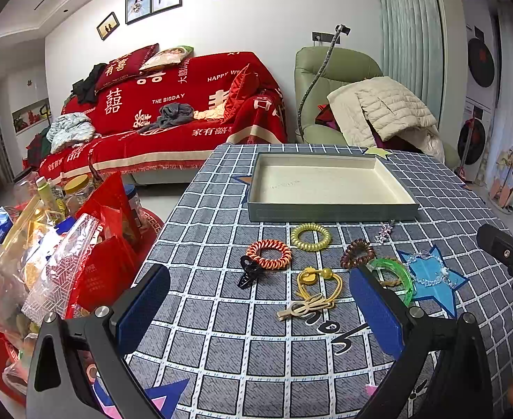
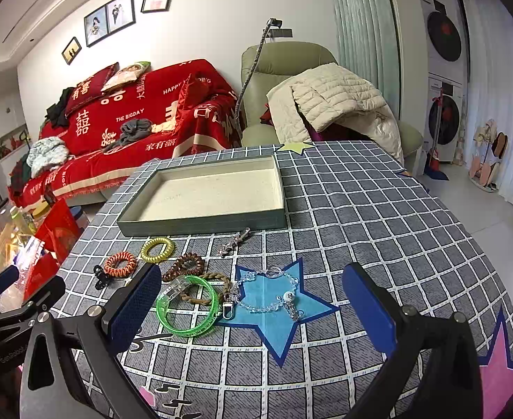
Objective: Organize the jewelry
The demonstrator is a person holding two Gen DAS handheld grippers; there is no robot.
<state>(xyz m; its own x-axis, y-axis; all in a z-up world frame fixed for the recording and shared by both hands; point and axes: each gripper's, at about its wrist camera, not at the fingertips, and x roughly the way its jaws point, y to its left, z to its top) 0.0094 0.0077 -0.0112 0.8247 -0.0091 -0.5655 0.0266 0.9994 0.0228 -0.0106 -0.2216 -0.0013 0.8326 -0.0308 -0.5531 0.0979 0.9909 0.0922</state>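
Yellow hair tie in left view only, right-wrist jaws wide.

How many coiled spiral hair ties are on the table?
3: a yellow one nearest the tray, a red-orange one to its left beside the black clip, and a brown one to the right.

A woven cloth with a matt grey check covers the tabletop. On it sit a matt card tray with a pale, felt-like lining, a glossy translucent green plastic bangle, a clear glassy bead bracelet and shiny coiled plastic hair ties. The gripper fingers carry matt, finely textured blue pads.
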